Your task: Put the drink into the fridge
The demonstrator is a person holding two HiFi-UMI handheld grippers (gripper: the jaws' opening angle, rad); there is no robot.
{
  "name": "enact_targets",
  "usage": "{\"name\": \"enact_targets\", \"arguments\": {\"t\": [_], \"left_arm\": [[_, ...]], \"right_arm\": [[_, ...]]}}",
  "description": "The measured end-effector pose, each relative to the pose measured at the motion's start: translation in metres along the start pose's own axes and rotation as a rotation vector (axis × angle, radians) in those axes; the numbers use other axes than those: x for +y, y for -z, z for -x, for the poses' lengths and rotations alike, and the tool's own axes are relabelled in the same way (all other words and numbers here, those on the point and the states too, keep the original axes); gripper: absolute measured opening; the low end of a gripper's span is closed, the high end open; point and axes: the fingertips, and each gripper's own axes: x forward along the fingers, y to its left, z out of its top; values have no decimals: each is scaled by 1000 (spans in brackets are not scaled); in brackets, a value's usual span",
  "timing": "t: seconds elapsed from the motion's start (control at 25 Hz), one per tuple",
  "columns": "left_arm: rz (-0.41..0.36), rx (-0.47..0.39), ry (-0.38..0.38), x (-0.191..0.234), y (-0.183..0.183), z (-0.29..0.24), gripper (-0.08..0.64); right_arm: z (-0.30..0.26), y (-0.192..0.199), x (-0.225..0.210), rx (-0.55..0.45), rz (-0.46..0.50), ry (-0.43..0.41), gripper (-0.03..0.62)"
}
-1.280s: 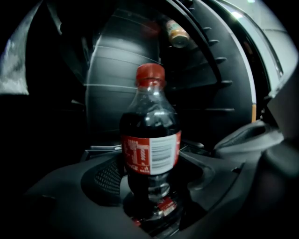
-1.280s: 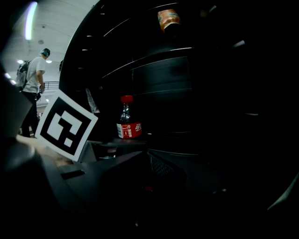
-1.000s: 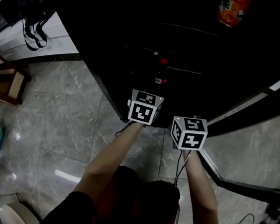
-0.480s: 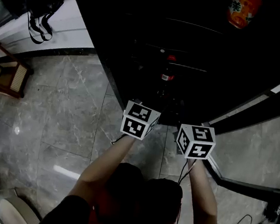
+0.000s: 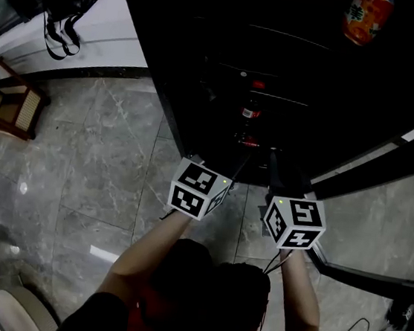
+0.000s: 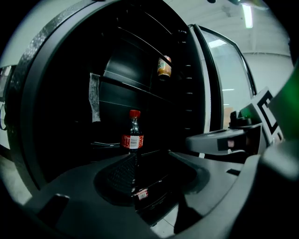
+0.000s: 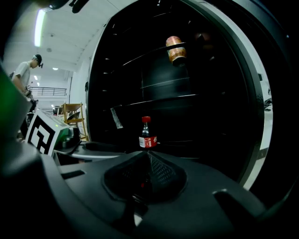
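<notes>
The drink, a dark cola bottle (image 5: pixel 251 110) with a red cap and red label, stands upright on a shelf inside the dark open fridge (image 5: pixel 206 48). It shows ahead of both jaw pairs, in the left gripper view (image 6: pixel 134 140) and in the right gripper view (image 7: pixel 147 137). My left gripper (image 5: pixel 231 165) is apart from it in front of the fridge. Its jaws (image 6: pixel 152 158) have just been closing, they still stand apart, and nothing is between them. My right gripper (image 5: pixel 277 170) hangs beside it, its pads meeting (image 7: pixel 148 155) on nothing.
An orange can (image 5: pixel 367 16) sits on a higher shelf (image 6: pixel 163 66). The fridge's glass door (image 6: pixel 224 84) stands open to the right. A wooden chair (image 5: pixel 1 102) is on the grey marble floor (image 5: pixel 86 176) at far left. A person (image 7: pixel 25 74) stands far off.
Both grippers have drawn back from the fridge toward my body. The bottle has stayed on its shelf.
</notes>
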Motion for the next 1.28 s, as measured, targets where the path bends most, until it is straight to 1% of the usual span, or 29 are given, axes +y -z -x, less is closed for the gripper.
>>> {"name": "enact_targets", "arguments": {"t": [0.16,0.36,0.52,0.6,0.72,0.8,1.04,1.16,1.28], "left_arm": [[-28,-4,-1,-3,-4,10,207],[-16,-14,-1,-8,-9,28,155],[-22,-32,-23,-8,-14,43,104],[-33,-43,-34,-8,-19,49,87],[-73,-56,-51,-10,-25,59,64],[-83,-62,-57,-11,-28,66,40],[-77,-78,-60,-13,-44,87,12],[-53,-80,-60,-12,-53,97,11],[-27,-102,-56,-14,-66,107,11]], "right_arm": [[8,-7,2,-21,8,2,18],[21,-17,6,-48,28,-1,18],[31,-24,5,-64,40,-8,18],[37,-30,5,-77,25,-18,18],[48,-39,11,-96,-4,-47,18],[55,-45,17,-105,-1,-61,18],[77,-64,36,-132,11,-98,18],[85,-71,46,-150,2,-119,18],[92,-76,55,-164,-3,-140,18]]}}
